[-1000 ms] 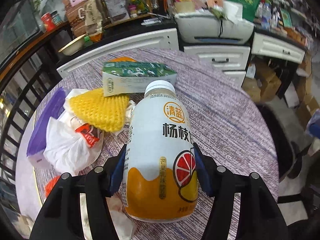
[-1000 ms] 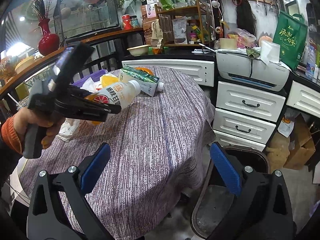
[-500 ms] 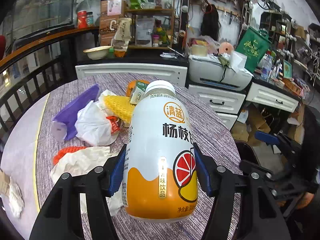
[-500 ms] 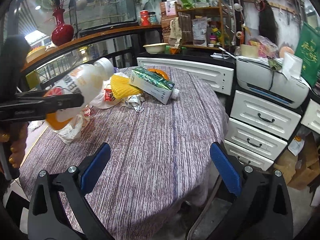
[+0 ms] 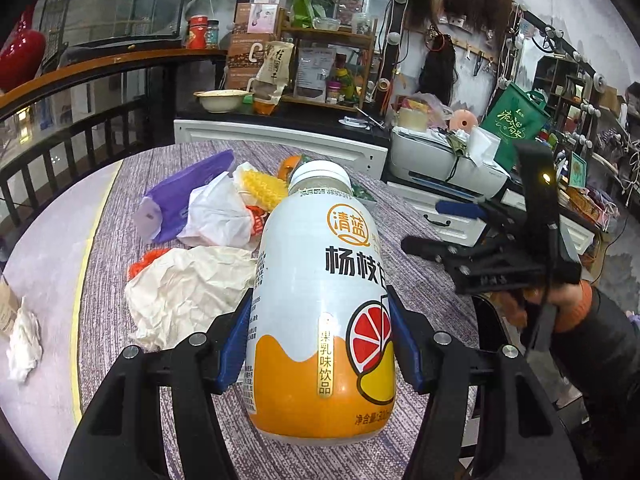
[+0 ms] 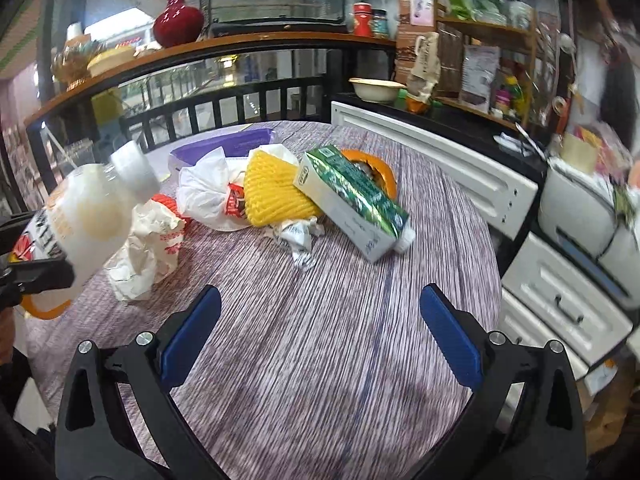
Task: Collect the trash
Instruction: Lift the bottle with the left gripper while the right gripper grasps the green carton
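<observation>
My left gripper [image 5: 320,344] is shut on a white and orange drink bottle [image 5: 320,300], held off the round table [image 6: 320,340]; the same bottle [image 6: 88,216] shows at the left edge of the right wrist view. My right gripper [image 6: 320,332] hangs open over the table's near side with nothing between its fingers, and appears from the side as the right gripper [image 5: 476,236] in the left wrist view. Trash lies on the table: a green carton [image 6: 352,204], a yellow foam net [image 6: 272,192], a white plastic bag [image 6: 208,192], crumpled paper [image 6: 140,256] and a small foil wad [image 6: 298,240].
A purple packet [image 5: 180,200] and an orange peel [image 6: 380,168] lie at the far side of the pile. White drawers [image 6: 560,292] and a printer [image 5: 444,164] stand to the right of the table. A black railing [image 6: 224,108] runs behind it.
Both grippers swung and rolled, so the trash pile shifted across both views. The left gripper kept its hold on the bottle. The right gripper came into the left wrist view at the right.
</observation>
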